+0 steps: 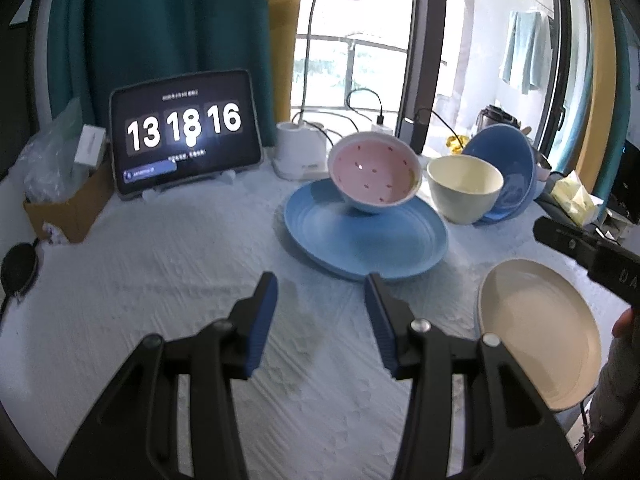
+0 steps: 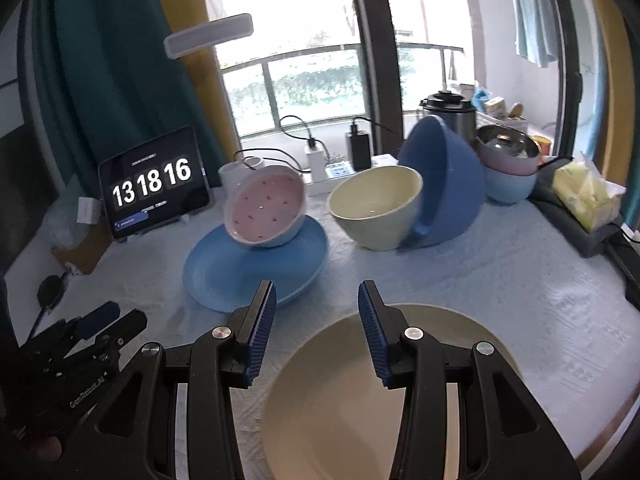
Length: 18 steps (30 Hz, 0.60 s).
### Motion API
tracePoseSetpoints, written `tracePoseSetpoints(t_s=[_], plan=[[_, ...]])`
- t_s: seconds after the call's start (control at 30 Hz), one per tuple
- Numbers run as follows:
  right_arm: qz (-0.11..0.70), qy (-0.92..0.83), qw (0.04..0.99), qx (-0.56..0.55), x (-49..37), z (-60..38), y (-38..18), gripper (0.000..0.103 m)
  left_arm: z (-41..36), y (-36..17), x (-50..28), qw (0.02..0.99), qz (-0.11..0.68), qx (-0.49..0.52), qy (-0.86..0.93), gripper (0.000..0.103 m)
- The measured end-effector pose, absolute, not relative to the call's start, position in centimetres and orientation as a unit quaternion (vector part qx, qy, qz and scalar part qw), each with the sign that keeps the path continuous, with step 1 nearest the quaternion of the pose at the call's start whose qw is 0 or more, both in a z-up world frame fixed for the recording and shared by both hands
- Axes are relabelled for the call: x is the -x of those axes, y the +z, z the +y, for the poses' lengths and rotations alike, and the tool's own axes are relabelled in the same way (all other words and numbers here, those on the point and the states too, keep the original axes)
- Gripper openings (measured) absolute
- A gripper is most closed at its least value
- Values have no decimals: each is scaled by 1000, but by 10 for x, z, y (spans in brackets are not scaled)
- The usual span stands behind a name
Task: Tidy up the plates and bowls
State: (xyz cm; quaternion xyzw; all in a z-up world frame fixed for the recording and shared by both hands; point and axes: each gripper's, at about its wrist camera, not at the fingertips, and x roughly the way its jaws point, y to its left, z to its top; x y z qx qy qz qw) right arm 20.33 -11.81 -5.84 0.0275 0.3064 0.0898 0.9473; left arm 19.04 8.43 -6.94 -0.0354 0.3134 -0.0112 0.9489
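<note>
Two empty tongs (image 1: pixel 322 280) (image 2: pixel 316 288) gape; pink bowl (image 1: pixel 374 172) tilts, empty, on blue plate (image 1: pixel 360 240).

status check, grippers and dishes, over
Left gripper open, empty. Right gripper open above cream plate. Pink bowl tilted on blue plate.

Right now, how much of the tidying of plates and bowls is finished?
Almost nothing looks done. The pink bowl leans tilted on the blue plate, the cream bowl leans against the tipped blue bowl, and the cream plate lies alone. In hand: nothing; the left gripper and right gripper are open. All stacking remains.
</note>
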Motion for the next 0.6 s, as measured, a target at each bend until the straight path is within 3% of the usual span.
tracePoseSetpoints(t_s=[0.6], plan=[[366, 126, 915, -112, -267, -97, -74, 45, 96, -77, -238, 940, 335, 57, -23, 47]])
